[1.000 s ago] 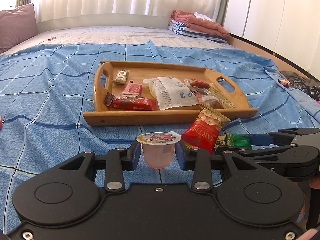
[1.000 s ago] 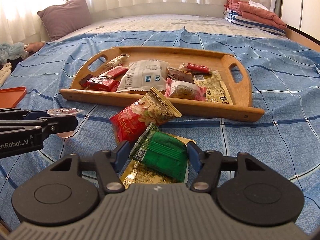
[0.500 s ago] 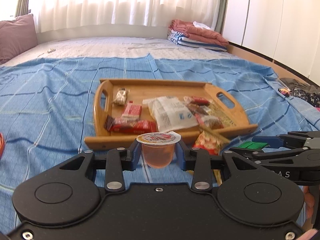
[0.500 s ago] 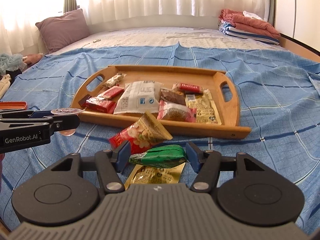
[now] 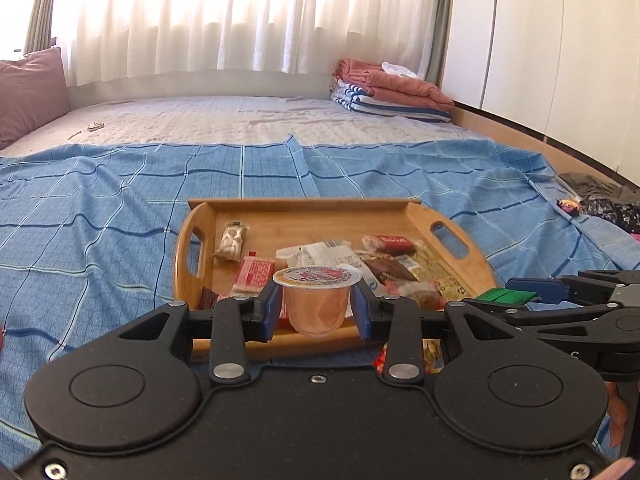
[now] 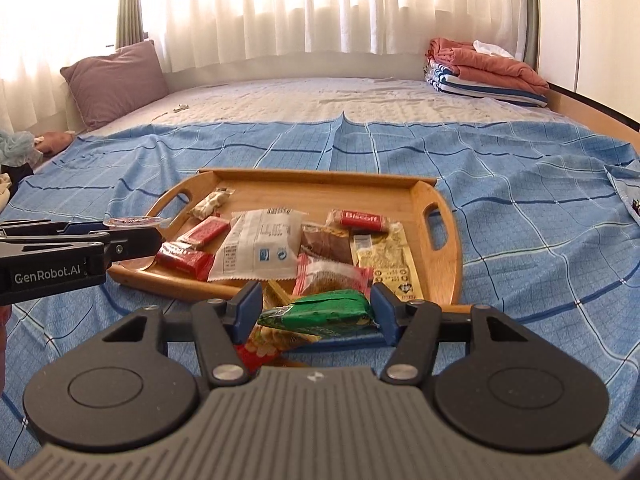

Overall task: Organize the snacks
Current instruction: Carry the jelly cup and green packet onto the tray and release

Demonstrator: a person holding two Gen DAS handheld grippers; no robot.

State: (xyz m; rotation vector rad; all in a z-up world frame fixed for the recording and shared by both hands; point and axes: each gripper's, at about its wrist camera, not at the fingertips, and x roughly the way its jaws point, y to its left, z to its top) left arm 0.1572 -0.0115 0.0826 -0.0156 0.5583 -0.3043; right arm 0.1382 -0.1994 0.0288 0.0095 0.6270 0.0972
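Note:
My left gripper (image 5: 317, 308) is shut on a clear jelly cup (image 5: 317, 304) with a printed foil lid, held above the near edge of the wooden tray (image 5: 304, 205). My right gripper (image 6: 318, 314) is shut on a green snack packet (image 6: 320, 314), held above the bed just short of the tray (image 6: 448, 216). The tray holds several wrapped snacks, among them a white packet (image 6: 260, 248) and a red Biscoff bar (image 6: 360, 218). A red peanut bag (image 6: 260, 340) lies on the blanket under my right gripper. The left gripper also shows in the right wrist view (image 6: 132, 230).
The tray sits on a blue checked blanket (image 6: 520, 208) over a wide bed. A purple pillow (image 6: 116, 80) lies at the far left, folded blankets (image 6: 484, 68) at the far right. Wardrobe doors (image 5: 560, 60) stand along the right side.
Both grippers have risen off the blanket with their items and moved forward toward the tray. The jelly cup and green packet left the bed surface.

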